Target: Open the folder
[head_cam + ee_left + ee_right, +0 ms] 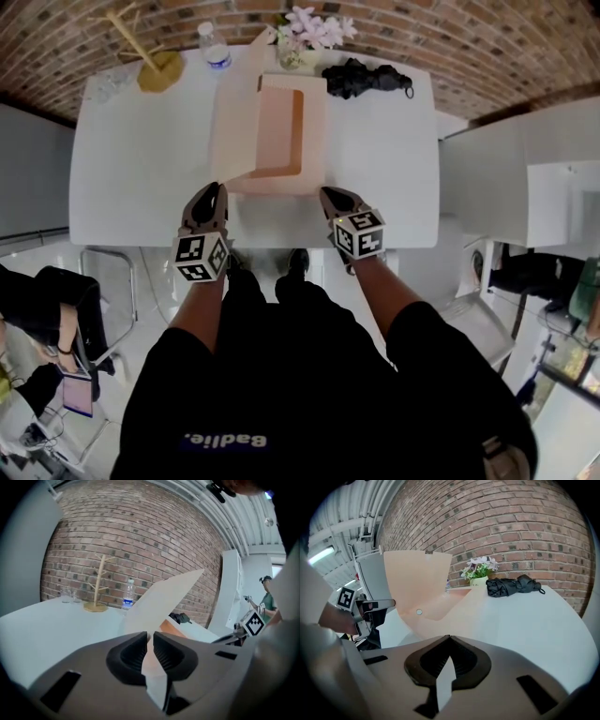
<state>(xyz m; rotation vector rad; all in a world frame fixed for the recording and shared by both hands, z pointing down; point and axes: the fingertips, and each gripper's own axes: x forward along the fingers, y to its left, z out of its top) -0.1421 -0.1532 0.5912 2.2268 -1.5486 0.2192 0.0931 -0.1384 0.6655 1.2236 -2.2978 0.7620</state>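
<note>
A peach folder [286,141] lies at the middle of the white table [141,169]. Its front cover [236,112] stands lifted on the left side, and the inside pocket shows. My left gripper [214,190] is at the cover's near corner, shut on the cover's edge; in the left gripper view the pale cover [164,595] rises up and to the right from between the pads of the left gripper [150,641]. My right gripper [330,195] is shut at the folder's near right corner, with nothing seen between its tips. The right gripper view has the raised cover [417,576] beyond the right gripper [449,638].
Along the table's far edge stand a wooden branch stand [155,61], a water bottle [214,45], a vase of flowers [314,33] and a black folded umbrella [366,77]. Glasses [108,86] sit at the far left corner. White furniture [525,178] stands to the right.
</note>
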